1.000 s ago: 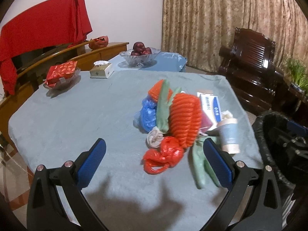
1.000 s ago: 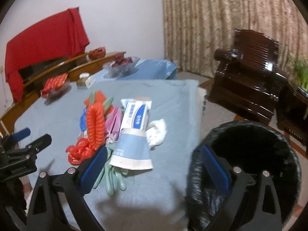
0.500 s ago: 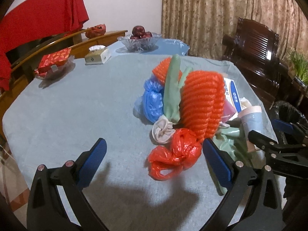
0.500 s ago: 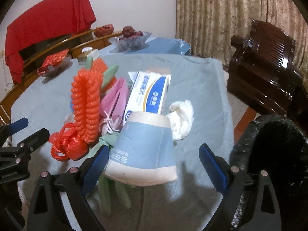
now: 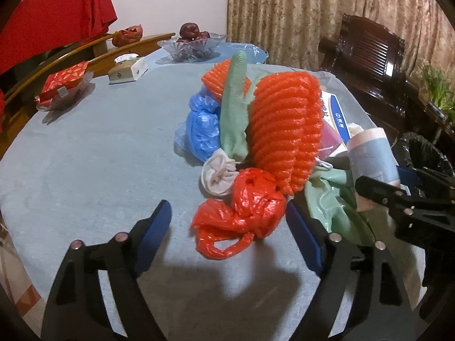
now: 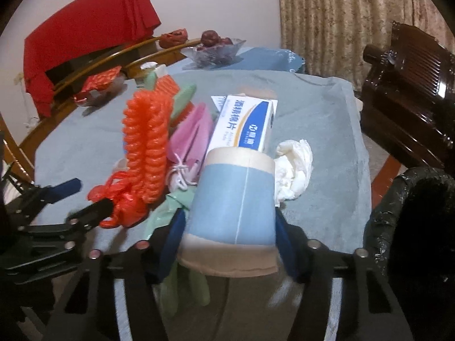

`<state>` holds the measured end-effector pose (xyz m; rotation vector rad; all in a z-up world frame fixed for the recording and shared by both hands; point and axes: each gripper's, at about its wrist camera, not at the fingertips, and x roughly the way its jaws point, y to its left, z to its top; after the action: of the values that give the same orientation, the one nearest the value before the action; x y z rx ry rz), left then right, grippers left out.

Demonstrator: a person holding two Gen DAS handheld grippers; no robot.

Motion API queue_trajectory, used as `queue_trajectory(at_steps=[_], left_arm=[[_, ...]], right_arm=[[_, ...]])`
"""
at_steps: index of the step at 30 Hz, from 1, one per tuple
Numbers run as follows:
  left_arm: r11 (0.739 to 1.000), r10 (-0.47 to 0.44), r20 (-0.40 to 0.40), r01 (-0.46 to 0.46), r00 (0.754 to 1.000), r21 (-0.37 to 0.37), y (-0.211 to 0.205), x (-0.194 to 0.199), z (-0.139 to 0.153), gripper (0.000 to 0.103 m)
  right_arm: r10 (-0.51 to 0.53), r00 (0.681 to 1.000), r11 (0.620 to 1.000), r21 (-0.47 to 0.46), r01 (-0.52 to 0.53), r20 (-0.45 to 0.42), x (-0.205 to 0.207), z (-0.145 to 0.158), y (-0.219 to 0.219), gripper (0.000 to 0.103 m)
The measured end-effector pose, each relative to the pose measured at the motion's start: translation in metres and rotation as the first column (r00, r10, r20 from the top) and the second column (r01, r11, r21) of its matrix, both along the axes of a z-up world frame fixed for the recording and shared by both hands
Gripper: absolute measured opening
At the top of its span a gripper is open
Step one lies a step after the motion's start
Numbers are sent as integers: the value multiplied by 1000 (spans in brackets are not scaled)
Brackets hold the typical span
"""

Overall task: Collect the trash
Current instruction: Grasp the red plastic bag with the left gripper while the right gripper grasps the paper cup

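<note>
Right gripper [image 6: 230,233] is closed in on the paper cup [image 6: 231,201]: blue fingers [image 6: 284,247] pressed against both sides of the cup's wide end, cup lying on its side w/ its base pointing away toward the white-and-blue box [image 6: 247,122]. Can't tell if the cup is off the desk [image 6: 321,113] or resting on it. Crumpled white tissue [image 6: 293,167] sits just right of the cup, black-lined trash bin [image 6: 412,218] at the far right, beside the desk edge.

Left gripper [image 5: 227,236] is wide open, nothing between the fingers [image 5: 155,233]; red plastic bag [image 5: 241,213] lies on the desk just ahead, btwn the two blue pads. Behind it the trash pile: orange foam net [image 5: 284,130] leaning over the bag, small beige pouch [image 5: 217,176] touching the bag's left side, blue plastic bag [image 5: 202,130] further back, green glove [image 5: 233,105] propped upright btwn blue bag and net. Pink pouch [image 6: 190,139] sits btwn net and box in the right view. Another pale green glove [image 5: 335,201] lies flat under the cup's end.

Far side of the desk: glass fruit bowl [image 5: 192,47], tissue box [image 5: 128,69], dish w/ red packet [image 5: 64,85]. Dark wooden chair [image 5: 366,56] by the curtain [image 5: 284,8].
</note>
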<state>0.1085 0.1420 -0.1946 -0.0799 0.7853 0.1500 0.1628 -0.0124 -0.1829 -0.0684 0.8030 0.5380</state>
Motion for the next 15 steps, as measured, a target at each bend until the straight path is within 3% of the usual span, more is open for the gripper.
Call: queue_trajectory(at_steps=[5, 11, 15], left_arm=[[1000, -7, -7, 7, 1000, 5, -5, 4, -4, 63], [999, -5, -15, 6, 1000, 39, -15, 9, -12, 57], [999, -27, -9, 27, 1000, 42, -18, 11, -13, 39]], right_arm=[[7, 1000, 1000, 14, -7, -8, -2, 1, -6, 54], [9, 1000, 1000, 11, -9, -8, -5, 0, -5, 54], [17, 1000, 1000, 15, -17, -9, -8, 2, -7, 54]])
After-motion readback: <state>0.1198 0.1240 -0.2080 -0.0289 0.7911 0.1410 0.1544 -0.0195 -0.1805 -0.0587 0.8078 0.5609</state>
